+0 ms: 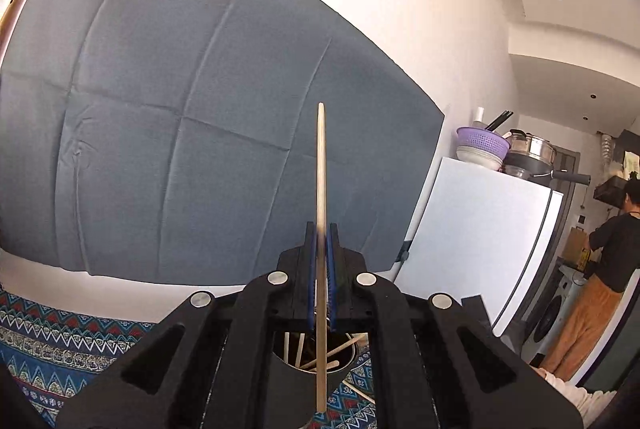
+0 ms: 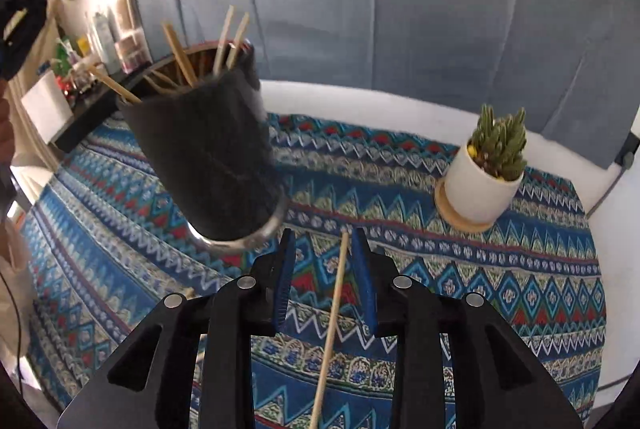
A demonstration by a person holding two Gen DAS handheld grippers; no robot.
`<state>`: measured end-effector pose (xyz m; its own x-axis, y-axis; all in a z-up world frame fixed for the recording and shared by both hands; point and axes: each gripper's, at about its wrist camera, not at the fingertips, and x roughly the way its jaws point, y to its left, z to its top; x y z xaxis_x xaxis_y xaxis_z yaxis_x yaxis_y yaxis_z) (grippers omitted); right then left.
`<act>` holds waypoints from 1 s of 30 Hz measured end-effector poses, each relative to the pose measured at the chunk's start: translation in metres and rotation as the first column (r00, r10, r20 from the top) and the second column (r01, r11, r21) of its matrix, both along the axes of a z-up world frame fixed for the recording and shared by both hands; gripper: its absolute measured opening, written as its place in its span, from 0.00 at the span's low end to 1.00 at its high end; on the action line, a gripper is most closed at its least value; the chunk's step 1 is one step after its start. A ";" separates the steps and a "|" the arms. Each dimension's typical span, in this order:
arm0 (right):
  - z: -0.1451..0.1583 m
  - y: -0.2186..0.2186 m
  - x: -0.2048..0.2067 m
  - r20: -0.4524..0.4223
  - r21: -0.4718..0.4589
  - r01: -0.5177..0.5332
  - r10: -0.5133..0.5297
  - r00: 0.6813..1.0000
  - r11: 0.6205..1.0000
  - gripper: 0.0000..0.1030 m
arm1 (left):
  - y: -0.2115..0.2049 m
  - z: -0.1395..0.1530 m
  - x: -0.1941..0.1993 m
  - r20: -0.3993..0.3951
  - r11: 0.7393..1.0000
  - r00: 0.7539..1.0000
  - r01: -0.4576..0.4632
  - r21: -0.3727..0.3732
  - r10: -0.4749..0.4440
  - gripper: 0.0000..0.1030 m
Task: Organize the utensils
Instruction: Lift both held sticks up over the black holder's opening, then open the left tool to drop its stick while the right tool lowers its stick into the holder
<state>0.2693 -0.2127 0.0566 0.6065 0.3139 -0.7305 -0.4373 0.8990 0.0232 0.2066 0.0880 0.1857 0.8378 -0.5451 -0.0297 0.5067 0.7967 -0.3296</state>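
Patterned cloth (image 2: 440,269) carries the cup (image 2: 208,157) at ten o'clock; left gripper (image 1: 321,261) clamps a chopstick (image 1: 321,169) for dropping in, while right gripper (image 2: 323,257) gapes over another (image 2: 334,309), needing closure.

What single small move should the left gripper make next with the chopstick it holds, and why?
Probably lower it: the left gripper is shut on a chopstick held upright, and the black holder, already holding other chopsticks, sits right below its lower end.
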 end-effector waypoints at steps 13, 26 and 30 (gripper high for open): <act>-0.067 0.005 0.010 -0.140 -0.136 -0.033 0.013 0.990 0.990 0.29 | -0.010 -0.013 0.028 0.011 0.999 1.000 -0.002 -0.050 0.003 0.05; 0.034 -0.013 -0.009 0.098 0.138 -0.019 0.005 0.995 0.990 0.05 | -0.020 -0.028 0.044 0.075 0.997 0.997 -0.013 -0.076 0.019 0.05; 0.082 -0.016 -0.012 0.230 0.245 -0.067 0.009 0.973 0.967 0.05 | -0.024 -0.033 0.050 0.083 0.996 0.996 -0.016 -0.084 0.023 0.05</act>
<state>0.2570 -0.2286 0.1381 0.7301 0.4946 -0.4715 -0.4909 0.8596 0.1416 0.2564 0.0636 0.1526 0.8457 -0.5267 0.0859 0.5203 0.7781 -0.3520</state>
